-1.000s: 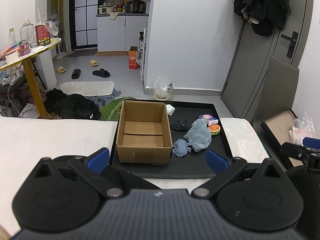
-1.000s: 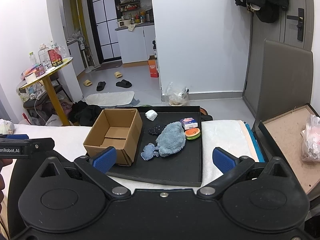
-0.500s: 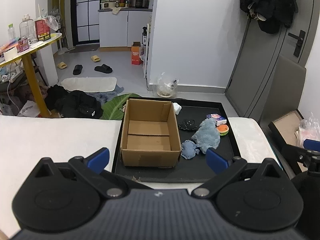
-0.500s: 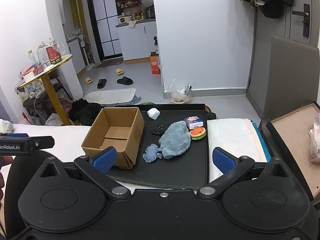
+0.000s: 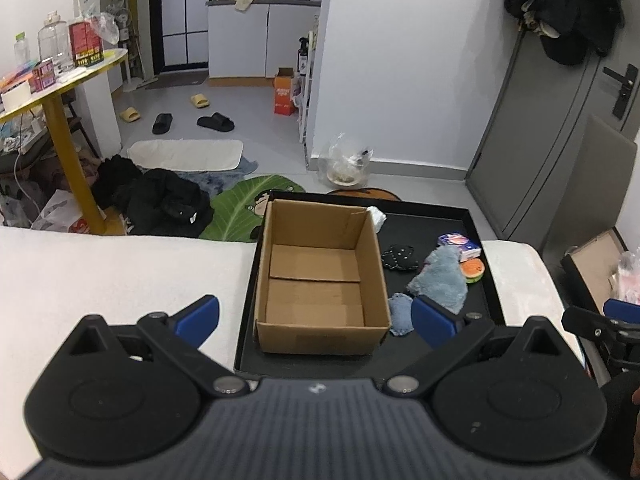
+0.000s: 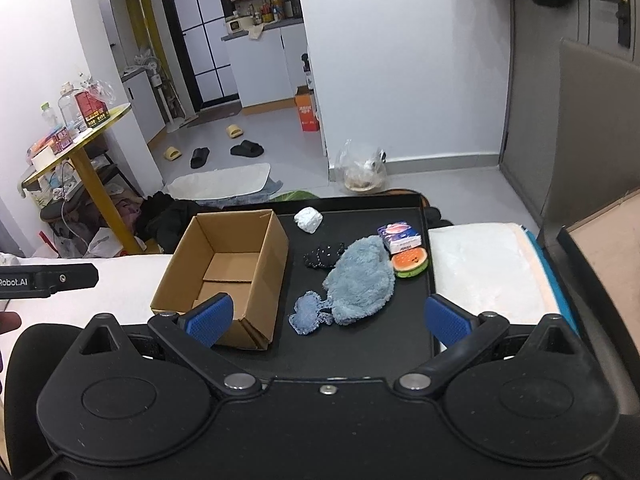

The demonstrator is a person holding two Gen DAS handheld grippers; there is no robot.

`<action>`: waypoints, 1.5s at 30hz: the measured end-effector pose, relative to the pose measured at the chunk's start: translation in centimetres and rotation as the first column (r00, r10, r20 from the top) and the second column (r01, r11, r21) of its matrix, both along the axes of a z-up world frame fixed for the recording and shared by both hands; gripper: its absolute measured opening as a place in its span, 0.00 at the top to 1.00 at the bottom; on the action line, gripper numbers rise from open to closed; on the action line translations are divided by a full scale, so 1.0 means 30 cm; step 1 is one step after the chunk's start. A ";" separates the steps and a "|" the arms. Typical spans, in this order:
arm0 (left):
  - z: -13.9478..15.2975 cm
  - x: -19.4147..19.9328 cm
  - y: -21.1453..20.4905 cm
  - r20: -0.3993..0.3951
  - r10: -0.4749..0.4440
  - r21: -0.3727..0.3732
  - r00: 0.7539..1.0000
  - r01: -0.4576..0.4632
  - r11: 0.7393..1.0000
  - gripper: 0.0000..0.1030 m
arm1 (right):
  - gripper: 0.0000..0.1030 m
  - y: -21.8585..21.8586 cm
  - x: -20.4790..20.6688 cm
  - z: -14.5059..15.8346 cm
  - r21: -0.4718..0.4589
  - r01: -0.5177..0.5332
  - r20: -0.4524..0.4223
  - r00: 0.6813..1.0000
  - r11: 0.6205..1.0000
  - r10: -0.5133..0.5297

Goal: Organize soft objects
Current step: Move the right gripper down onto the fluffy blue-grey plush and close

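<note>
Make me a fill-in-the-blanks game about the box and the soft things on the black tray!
The brown cardboard box holds ____ inside.
The fluffy light-blue cloth lies on the black ____.
The round watermelon-slice toy lies to the ____ of the fluffy cloth.
Both grippers' blue fingers are ____.

Missing words: nothing; tray; right; open

The room has white walls (image 5: pixel 400 60) and a pale grey floor (image 5: pixel 256 128). A grey door (image 5: pixel 560 120) with a dark lever handle stands at the right (dark garments (image 5: pixel 560 4) hang at its top). A round yellow-legged table (image 5: pixel 60 92), loaded with bottles and boxes, stands at the left. White kitchen cabinets (image 5: pixel 264 40) occupy the far end. Slippers (image 5: pixel 214 122), a white mat (image 5: pixel 188 154) and dark clothing (image 5: pixel 160 204) lie on the floor.
</note>
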State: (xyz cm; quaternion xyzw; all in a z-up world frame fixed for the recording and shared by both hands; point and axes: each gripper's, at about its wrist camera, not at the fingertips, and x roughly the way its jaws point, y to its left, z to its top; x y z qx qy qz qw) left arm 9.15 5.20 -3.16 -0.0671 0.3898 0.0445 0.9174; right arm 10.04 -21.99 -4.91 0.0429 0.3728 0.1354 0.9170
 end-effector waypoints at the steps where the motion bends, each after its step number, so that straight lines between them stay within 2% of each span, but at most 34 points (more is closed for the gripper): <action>1: -0.008 0.012 0.006 -0.004 0.003 0.001 1.000 -0.003 1.000 0.02 | 0.00 0.004 0.010 -0.007 -0.001 0.001 -0.004 1.000 1.000 -0.001; 12: -0.097 0.126 0.070 -0.062 0.027 -0.015 0.998 -0.028 1.000 0.03 | 0.00 0.034 0.118 -0.086 0.021 0.004 -0.034 0.999 1.000 -0.003; 20: -0.167 0.194 0.100 -0.100 0.039 -0.015 0.994 -0.041 0.999 0.04 | 0.00 0.048 0.198 -0.173 0.045 0.007 -0.090 0.996 0.999 -0.003; 28: -0.218 0.249 0.110 -0.122 0.032 -0.008 0.992 -0.034 0.999 0.08 | 0.00 0.053 0.254 -0.245 0.057 0.024 -0.146 0.989 0.998 -0.015; 35: -0.278 0.296 0.130 -0.163 0.020 -0.037 0.986 -0.026 0.999 0.24 | 0.00 0.053 0.321 -0.290 0.061 0.027 -0.156 0.988 0.998 -0.017; 40: -0.324 0.334 0.145 -0.209 0.032 -0.043 0.977 -0.042 0.998 0.37 | 0.00 0.032 0.386 -0.339 0.079 0.087 -0.191 0.979 0.993 -0.071; 45: -0.366 0.364 0.154 -0.247 0.047 -0.041 0.968 -0.059 0.997 0.42 | 0.00 0.024 0.444 -0.403 0.064 0.148 -0.220 0.967 0.987 -0.130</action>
